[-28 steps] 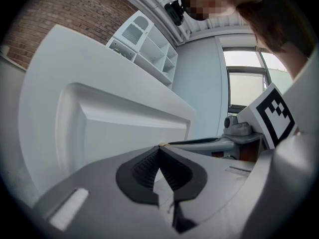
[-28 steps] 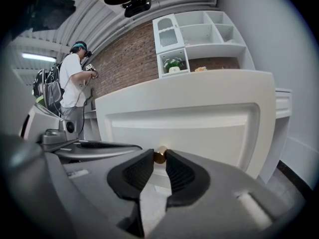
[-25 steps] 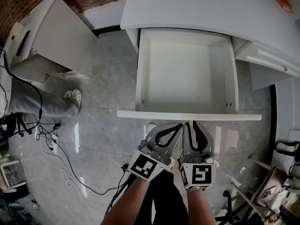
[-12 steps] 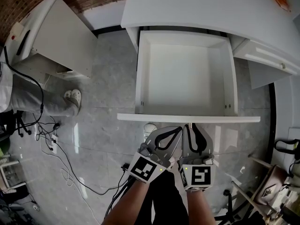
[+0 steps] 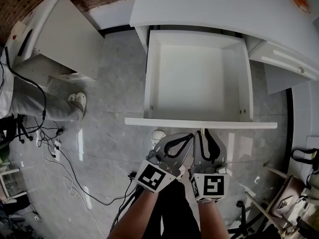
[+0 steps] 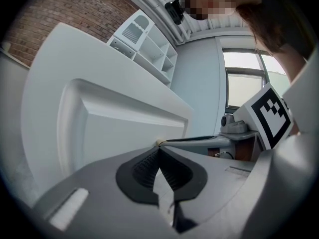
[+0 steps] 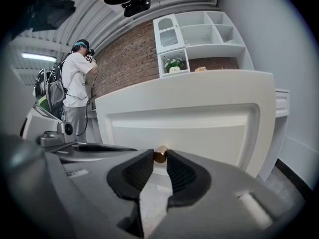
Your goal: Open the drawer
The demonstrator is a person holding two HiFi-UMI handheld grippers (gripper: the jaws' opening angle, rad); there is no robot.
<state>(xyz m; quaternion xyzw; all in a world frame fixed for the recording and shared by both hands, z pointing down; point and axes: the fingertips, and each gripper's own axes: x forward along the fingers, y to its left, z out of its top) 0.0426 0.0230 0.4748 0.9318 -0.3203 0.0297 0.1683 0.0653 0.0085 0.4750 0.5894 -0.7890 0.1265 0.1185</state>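
The white drawer (image 5: pixel 149 78) stands pulled far out from under the white desk (image 5: pixel 214 9), and its inside is bare. Its front panel (image 5: pixel 149 122) faces me. A small brass knob (image 7: pixel 160 154) sits in the middle of that panel (image 7: pixel 199 123). My right gripper (image 7: pixel 160 156) is shut on the knob, with a fingertip pressing on each side; in the head view it (image 5: pixel 203 132) touches the panel's underside. My left gripper (image 5: pixel 191 134) hangs just left of it with its tips meeting and nothing held; in its own view the jaws (image 6: pixel 158 145) close to a point before the panel (image 6: pixel 114 133).
A second white cabinet (image 5: pixel 65 39) stands at the left, beside a person's leg and slipper (image 5: pixel 77 103). Black cables (image 5: pixel 65 168) trail over the grey floor. A smaller drawer (image 5: pixel 284 63) juts out at the right. A chair (image 5: pixel 284 198) stands at the lower right. Someone (image 7: pixel 77 83) stands by the brick wall.
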